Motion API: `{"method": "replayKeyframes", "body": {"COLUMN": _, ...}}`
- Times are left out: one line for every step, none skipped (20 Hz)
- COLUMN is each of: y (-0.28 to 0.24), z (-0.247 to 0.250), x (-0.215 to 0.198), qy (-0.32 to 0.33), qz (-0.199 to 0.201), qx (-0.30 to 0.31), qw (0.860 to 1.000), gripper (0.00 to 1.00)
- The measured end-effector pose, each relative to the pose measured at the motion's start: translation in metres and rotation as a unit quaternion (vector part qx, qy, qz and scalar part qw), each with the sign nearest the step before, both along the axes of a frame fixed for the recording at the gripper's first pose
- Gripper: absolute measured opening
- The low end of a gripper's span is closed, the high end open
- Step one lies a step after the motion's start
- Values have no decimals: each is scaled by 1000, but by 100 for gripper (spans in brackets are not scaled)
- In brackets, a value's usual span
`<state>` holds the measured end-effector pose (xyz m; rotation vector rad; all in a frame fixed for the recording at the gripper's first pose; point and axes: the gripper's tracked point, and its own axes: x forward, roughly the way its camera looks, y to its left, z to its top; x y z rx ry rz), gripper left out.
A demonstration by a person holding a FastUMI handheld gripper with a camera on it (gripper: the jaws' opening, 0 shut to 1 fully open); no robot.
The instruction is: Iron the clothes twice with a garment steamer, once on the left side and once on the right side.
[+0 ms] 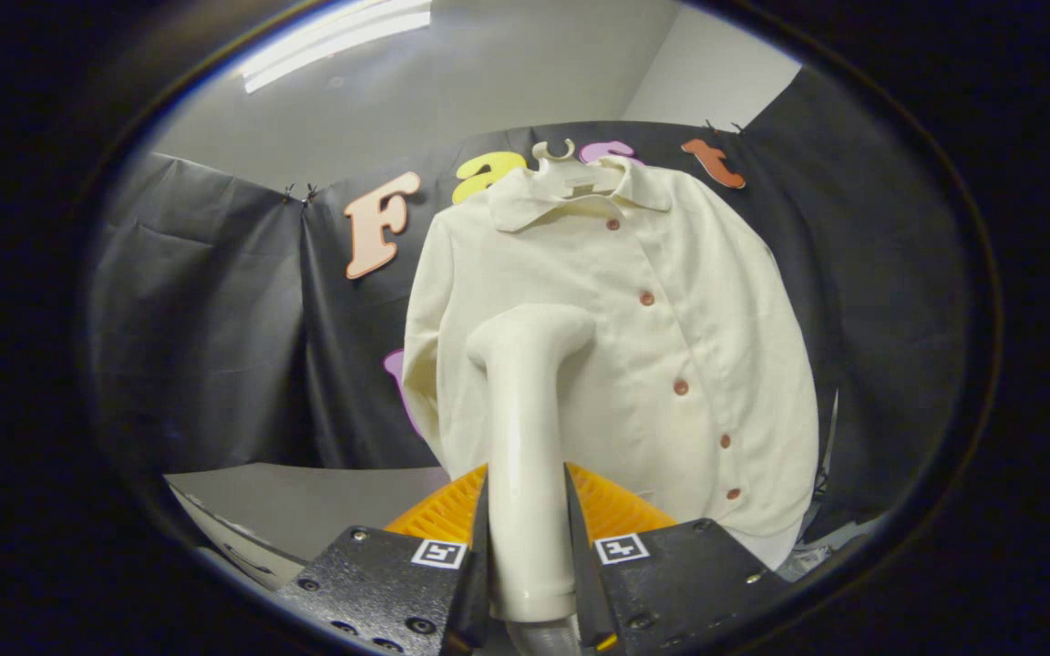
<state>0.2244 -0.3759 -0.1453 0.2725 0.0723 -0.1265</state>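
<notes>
The gripper (527, 538) pointed upward, its fingers clamped on the steamer (525, 428) handle, head aimed at twelve o'clock toward the hanging shirt (662, 364) just beyond.

This is a makeshift recording booth set up inside a plain room, not a lived-in home. Black cloth (206, 319) is clipped up as the backdrop walls, with bare white walls (488, 73) and a ceiling strip light (334, 41) above. A cream shirt (634, 364) hangs on a hanger (554, 153) against the cloth, staged like a test sample.
</notes>
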Motion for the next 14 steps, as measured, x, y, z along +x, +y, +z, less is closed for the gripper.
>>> {"method": "replayKeyframes", "body": {"y": -1, "z": -6, "x": -3, "qy": 4, "qz": 0, "qx": 3, "qw": 1000, "gripper": 37}}
{"method": "replayKeyframes", "body": {"y": -2, "z": -11, "x": -5, "qy": 7, "qz": -1, "qx": 4, "qw": 1000, "gripper": 37}}
{"method": "replayKeyframes", "body": {"y": -2, "z": -17, "x": -8, "qy": 11, "qz": -1, "qx": 6, "qw": 1000, "gripper": 37}}
{"method": "replayKeyframes", "body": {"y": -3, "z": -22, "x": -10, "qy": 14, "qz": -1, "qx": 10, "qw": 1000, "gripper": 37}}
{"method": "replayKeyframes", "body": {"y": -4, "z": -26, "x": -12, "qy": 15, "qz": -1, "qx": 14, "qw": 1000, "gripper": 37}}
{"method": "replayKeyframes", "body": {"y": -4, "z": -31, "x": -15, "qy": 19, "qz": -1, "qx": 16, "qw": 1000, "gripper": 37}}
{"method": "replayKeyframes", "body": {"y": -5, "z": -37, "x": -18, "qy": 23, "qz": -1, "qx": 16, "qw": 1000, "gripper": 37}}
{"method": "replayKeyframes", "body": {"y": -5, "z": -43, "x": -21, "qy": 27, "qz": -2, "qx": 16, "qw": 999, "gripper": 37}}
{"method": "replayKeyframes", "body": {"y": -6, "z": -49, "x": -24, "qy": 33, "qz": -1, "qx": 18, "qw": 999, "gripper": 37}}
{"method": "replayKeyframes", "body": {"y": -8, "z": -55, "x": -27, "qy": 37, "qz": -2, "qx": 21, "qw": 999, "gripper": 37}}
{"method": "replayKeyframes", "body": {"y": -9, "z": -61, "x": -30, "qy": 40, "qz": -2, "qx": 24, "qw": 999, "gripper": 37}}
{"method": "replayKeyframes", "body": {"y": -9, "z": -68, "x": -32, "qy": 45, "qz": -3, "qx": 27, "qw": 999, "gripper": 37}}
{"method": "replayKeyframes", "body": {"y": -10, "z": -76, "x": -36, "qy": 50, "qz": -2, "qx": 30, "qw": 998, "gripper": 37}}
{"method": "replayKeyframes", "body": {"y": -10, "z": -82, "x": -39, "qy": 56, "qz": -2, "qx": 33, "qw": 998, "gripper": 37}}
